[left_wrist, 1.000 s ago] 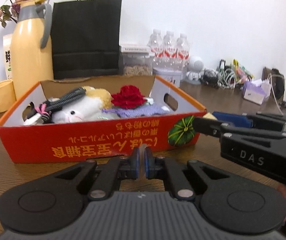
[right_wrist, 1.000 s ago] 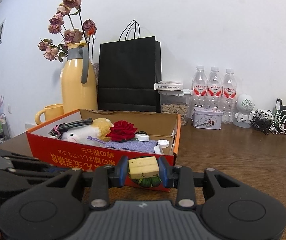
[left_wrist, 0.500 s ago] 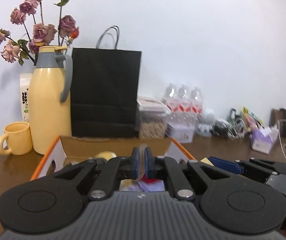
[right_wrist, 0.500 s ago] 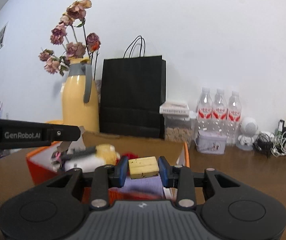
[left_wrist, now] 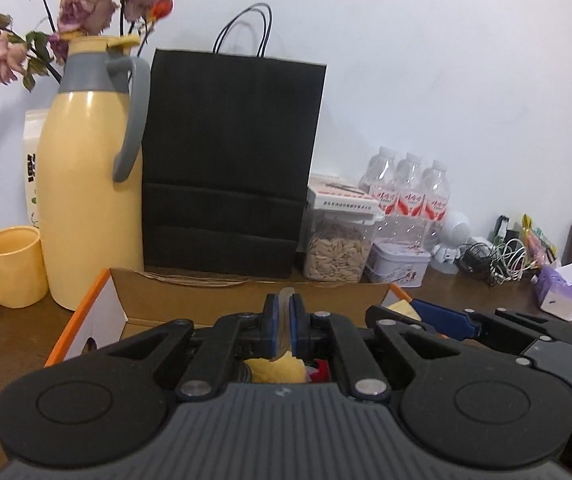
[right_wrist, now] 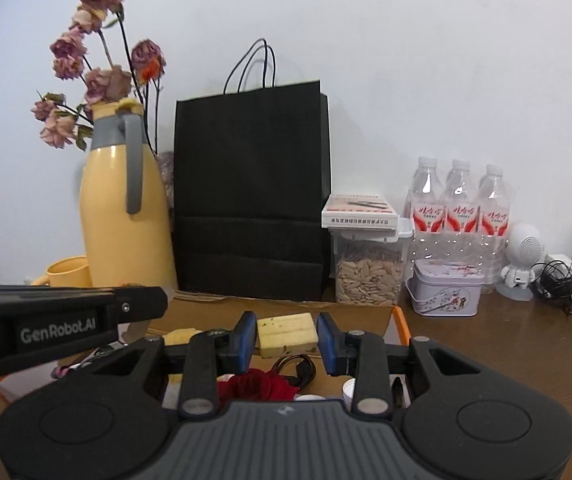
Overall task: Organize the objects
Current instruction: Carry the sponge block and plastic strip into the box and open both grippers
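My right gripper (right_wrist: 286, 338) is shut on a yellow sponge-like block (right_wrist: 287, 334) and holds it above the orange cardboard box (right_wrist: 400, 322). A red rose (right_wrist: 258, 386), a white cap (right_wrist: 349, 389) and a black cord lie in the box below it. My left gripper (left_wrist: 285, 322) is shut on a thin pale flat piece (left_wrist: 285, 300), also above the box (left_wrist: 98, 320). A yellow soft thing (left_wrist: 276, 372) shows under the left fingers. The right gripper reaches in at the right of the left wrist view (left_wrist: 438, 320).
Behind the box stand a yellow jug with dried flowers (left_wrist: 90, 184), a yellow mug (left_wrist: 10, 268), a black paper bag (left_wrist: 230, 168), a seed jar (left_wrist: 340, 244), a tin (left_wrist: 400, 266), water bottles (left_wrist: 406, 196), cables (left_wrist: 494, 260) and a tissue pack (left_wrist: 560, 292).
Both grippers have risen from in front of the box and moved forward over it. The box front with its print has dropped out of view. Both grips stayed shut.
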The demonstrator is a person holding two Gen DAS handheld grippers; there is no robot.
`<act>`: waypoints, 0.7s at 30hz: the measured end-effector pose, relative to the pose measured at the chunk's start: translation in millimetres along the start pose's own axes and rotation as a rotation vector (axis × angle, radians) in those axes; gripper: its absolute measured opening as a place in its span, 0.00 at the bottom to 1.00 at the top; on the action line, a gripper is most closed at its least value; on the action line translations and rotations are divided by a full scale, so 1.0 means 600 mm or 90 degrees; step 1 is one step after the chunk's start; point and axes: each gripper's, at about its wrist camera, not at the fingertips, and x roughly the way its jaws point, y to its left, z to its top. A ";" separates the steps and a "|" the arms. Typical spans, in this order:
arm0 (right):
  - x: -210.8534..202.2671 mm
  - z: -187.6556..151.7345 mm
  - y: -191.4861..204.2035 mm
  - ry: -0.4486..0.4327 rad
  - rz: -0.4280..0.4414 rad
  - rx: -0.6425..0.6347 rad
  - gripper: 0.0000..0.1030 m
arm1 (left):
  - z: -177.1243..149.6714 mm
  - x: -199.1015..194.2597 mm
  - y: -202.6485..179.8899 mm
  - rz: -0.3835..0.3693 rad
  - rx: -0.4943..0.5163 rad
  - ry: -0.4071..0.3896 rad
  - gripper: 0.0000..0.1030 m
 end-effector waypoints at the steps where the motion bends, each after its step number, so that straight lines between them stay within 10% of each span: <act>1: 0.006 0.000 -0.001 0.002 0.000 0.000 0.31 | 0.000 0.006 0.002 -0.001 0.001 0.003 0.06; 8: 0.026 -0.010 -0.010 0.025 -0.001 -0.001 0.32 | -0.004 0.015 0.009 0.010 0.012 0.007 0.10; 13: 0.017 -0.012 -0.012 0.020 0.005 0.003 0.88 | -0.006 0.006 0.009 0.044 0.010 -0.021 1.00; 21: 0.013 -0.008 -0.014 0.025 -0.003 0.006 1.00 | -0.004 0.000 0.014 0.079 0.000 -0.045 1.00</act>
